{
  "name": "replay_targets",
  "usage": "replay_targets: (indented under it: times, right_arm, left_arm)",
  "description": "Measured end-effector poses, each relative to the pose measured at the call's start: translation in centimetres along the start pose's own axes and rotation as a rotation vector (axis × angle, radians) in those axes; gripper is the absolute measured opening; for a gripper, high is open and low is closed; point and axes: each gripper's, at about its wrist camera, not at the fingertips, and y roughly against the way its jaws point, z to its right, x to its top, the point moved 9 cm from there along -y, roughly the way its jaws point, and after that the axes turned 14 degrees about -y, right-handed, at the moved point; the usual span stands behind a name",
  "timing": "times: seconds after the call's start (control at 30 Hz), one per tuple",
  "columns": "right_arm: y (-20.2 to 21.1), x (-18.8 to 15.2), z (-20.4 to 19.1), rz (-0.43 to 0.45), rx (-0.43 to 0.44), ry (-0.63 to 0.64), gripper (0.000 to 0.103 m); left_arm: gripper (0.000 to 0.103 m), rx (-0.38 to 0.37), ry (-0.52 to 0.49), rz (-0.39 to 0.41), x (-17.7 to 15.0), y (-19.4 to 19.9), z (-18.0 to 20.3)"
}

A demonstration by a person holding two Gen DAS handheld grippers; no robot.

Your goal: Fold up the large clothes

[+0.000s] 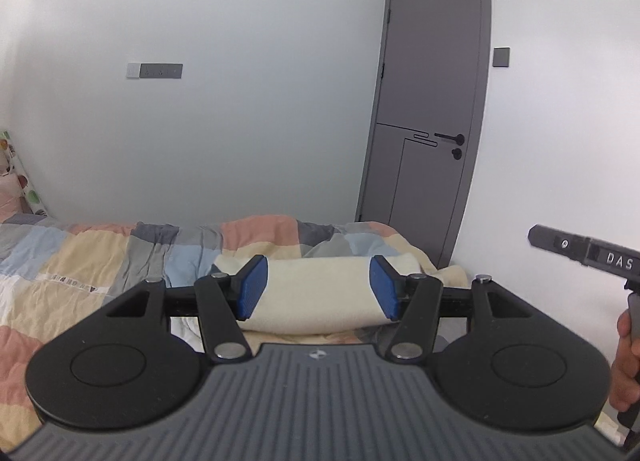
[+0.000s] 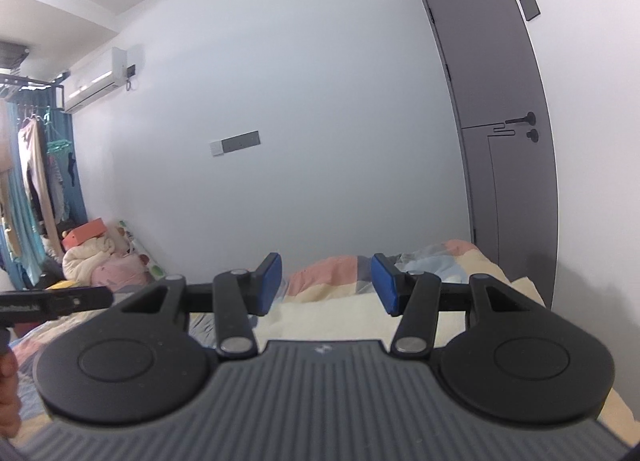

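Cream garment (image 1: pixel 320 293) lies folded on the patchwork bed cover (image 1: pixel 80 257), at 12 o'clock beyond the left gripper (image 1: pixel 318 287). Both claws released, nothing held; right gripper (image 2: pixel 326 285) likewise. Next: lower level, pinch opposite edges, keep the fold square.

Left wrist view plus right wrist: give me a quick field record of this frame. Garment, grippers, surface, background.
garment: cream folded cloth, lying on the bed
surface: patchwork quilt in peach, blue, grey and beige
left gripper: open, nothing gripped; cloth seen beyond the gap
right gripper: open, nothing gripped
background: grey door closed, white wall, air conditioner high up
fold state: cloth looks like a compact bundle; layers cannot be counted
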Motion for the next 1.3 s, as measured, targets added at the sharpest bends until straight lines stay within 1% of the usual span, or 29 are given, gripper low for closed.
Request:
replay_targets:
  times: [0.1, 0.17, 0.23, 0.33, 0.47, 0.57, 0.63, 0.7, 0.9, 1.07, 1.13, 1.3]
  right_arm:
    - [1.8, -1.6, -0.1, -0.022, 0.002, 0.004, 0.053]
    - [2.6, -2.6, 0.1, -0.037, -0.004, 0.009, 0.053]
    - [3.4, -3.6, 0.3, -0.049, -0.012, 0.009, 0.053]
    - [4.0, -5.1, 0.9, -0.071, -0.051, 0.028, 0.053]
    - [5.0, -6.6, 1.1, -0.093, -0.063, 0.019, 0.053]
    - [5.2, -7.8, 1.6, -0.129, -0.075, -0.001, 0.053]
    - [5.3, -8.9, 1.7, -0.143, -0.085, 0.001, 0.053]
    - [5.2, -9.7, 1.8, -0.156, -0.092, 0.008, 0.053]
    - [4.4, -11.3, 1.3, -0.185, -0.086, 0.013, 0.053]
    - [3.9, -12.1, 1.5, -0.206, -0.084, -0.012, 0.053]
    - [3.7, -12.5, 1.9, -0.220, -0.091, -0.020, 0.053]
    - [3.9, -13.1, 2.2, -0.234, -0.101, -0.018, 0.053]
  left_arm:
    - [0.062, -0.022, 0.005, 0.002, -1.2, 1.0, 1.1]
    - [0.062, -0.008, -0.002, 0.004, -2.0, 1.7, 1.4]
    - [0.062, -0.030, 0.021, -0.003, -3.0, 1.9, 1.6]
    - [0.062, -0.059, 0.065, -0.023, -4.9, 1.7, 1.9]
    - [0.062, -0.041, 0.074, -0.043, -6.9, 2.0, 2.1]
    - [0.062, -0.042, 0.098, -0.058, -8.2, 2.3, 2.1]
    - [0.062, -0.026, 0.081, -0.071, -9.0, 2.3, 2.2]
    - [0.062, -0.010, 0.063, -0.084, -9.5, 2.1, 2.0]
    - [0.062, -0.001, 0.049, -0.107, -10.1, 1.3, 1.6]
    - [0.063, -0.024, 0.029, -0.132, -10.4, 0.6, 1.9]
    - [0.063, -0.029, 0.043, -0.134, -10.5, 0.4, 1.7]
    - [0.063, -0.008, 0.035, -0.151, -11.1, -0.1, 1.4]
